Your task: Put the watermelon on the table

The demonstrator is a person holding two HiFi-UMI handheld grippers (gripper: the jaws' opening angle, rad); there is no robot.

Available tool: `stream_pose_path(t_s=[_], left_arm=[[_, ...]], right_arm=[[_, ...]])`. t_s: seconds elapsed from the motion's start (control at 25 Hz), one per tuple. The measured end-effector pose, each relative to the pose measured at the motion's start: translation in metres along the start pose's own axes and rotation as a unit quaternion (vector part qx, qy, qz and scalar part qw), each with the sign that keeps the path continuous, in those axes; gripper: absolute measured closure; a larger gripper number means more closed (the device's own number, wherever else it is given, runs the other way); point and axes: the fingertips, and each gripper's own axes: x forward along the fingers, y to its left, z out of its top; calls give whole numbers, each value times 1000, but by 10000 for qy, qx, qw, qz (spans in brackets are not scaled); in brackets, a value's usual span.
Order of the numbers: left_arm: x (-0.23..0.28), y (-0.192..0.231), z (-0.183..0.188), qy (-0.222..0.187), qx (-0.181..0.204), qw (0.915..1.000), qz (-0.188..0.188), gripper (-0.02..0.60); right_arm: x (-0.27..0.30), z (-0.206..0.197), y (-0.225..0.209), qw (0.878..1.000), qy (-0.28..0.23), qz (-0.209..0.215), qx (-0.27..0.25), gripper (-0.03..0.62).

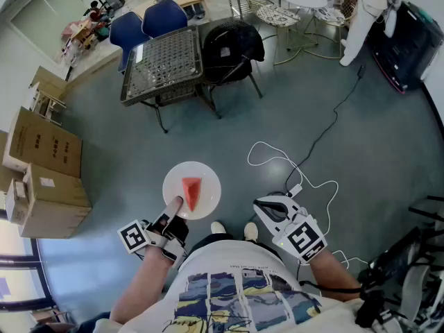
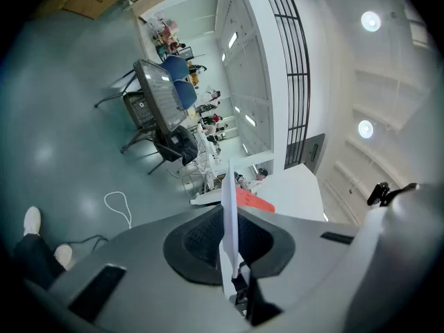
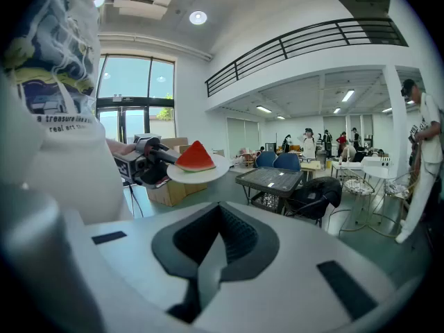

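A red watermelon wedge (image 1: pixel 191 191) lies on a round white plate (image 1: pixel 210 177) held in the air above the floor. My left gripper (image 1: pixel 173 204) is shut on the plate's near rim. In the left gripper view the plate (image 2: pixel 228 207) stands edge-on between the jaws, with the wedge (image 2: pixel 254 202) beyond it. My right gripper (image 1: pixel 269 207) hangs to the right, shut with nothing in it. Its own view shows the wedge (image 3: pixel 196 157), the plate (image 3: pixel 216 169) and the left gripper (image 3: pixel 154 157) off to the left. The mesh-topped table (image 1: pixel 164 62) stands ahead, some way off.
A black chair (image 1: pixel 231 50) stands right of the table and two blue chairs (image 1: pixel 149 21) behind it. Cardboard boxes (image 1: pixel 43 172) are stacked at the left. A white cable (image 1: pixel 291 168) loops over the grey floor by my feet (image 1: pixel 232 230). A person (image 1: pixel 366 12) stands far right.
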Motion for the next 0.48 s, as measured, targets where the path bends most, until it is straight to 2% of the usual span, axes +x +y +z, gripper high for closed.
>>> stream_pose_path(t_s=[0.16,0.32,0.48], left_arm=[[6,-7,-9,113,7,9999,-105,554],[15,-6,-9,186,-8,9997,-136,554],[19,-4,4,79,-38,9999,-140,554]], right_arm=[[-9,-11,10,9998,-132,-59,99,583],[-10,-20,8,9998,9,-93,193,585],[1,-19,3,9996,184,64,208,583]])
